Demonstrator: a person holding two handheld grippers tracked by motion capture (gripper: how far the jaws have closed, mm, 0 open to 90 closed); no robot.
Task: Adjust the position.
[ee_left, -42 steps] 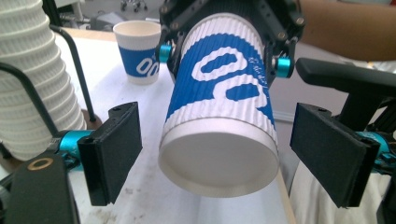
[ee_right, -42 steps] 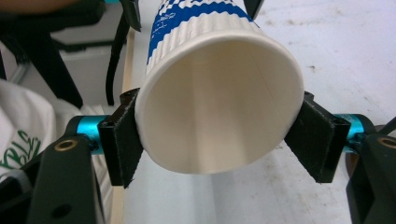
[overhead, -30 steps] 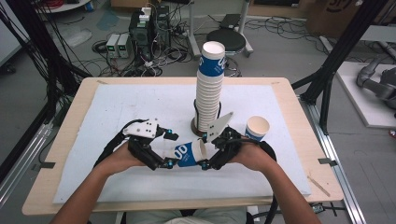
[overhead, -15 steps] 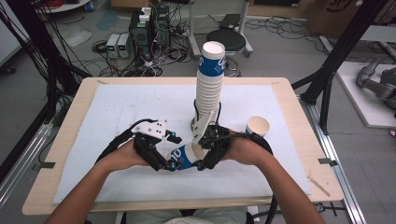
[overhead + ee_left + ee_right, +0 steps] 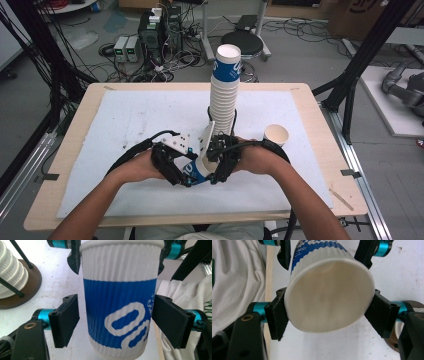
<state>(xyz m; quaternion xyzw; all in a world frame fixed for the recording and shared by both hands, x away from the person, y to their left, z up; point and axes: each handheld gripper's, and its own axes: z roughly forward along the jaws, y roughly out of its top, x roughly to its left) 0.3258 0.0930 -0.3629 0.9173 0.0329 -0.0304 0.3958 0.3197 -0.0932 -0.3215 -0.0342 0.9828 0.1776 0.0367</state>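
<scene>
Between my two hands lies the blue-and-white cup [image 5: 196, 172]: right gripper [image 5: 329, 312] clamps its rim, while left gripper [image 5: 116, 322], just closing, brackets the base with slight gaps. Squeezing unevenly could crush the thin rim, I judge.

Even, soft overhead light fills my high view, with only faint shadows under my hands on the white sheet-covered wooden table [image 5: 125, 120]. In my gripper views the ribbed blue-and-white paper cup [image 5: 120, 300] looks slightly soft, backgrounds bright and washed.

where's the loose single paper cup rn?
High view: the empty white paper cup stands upright on the white mat, right of the tall cup stack, beside the right hand.
</scene>
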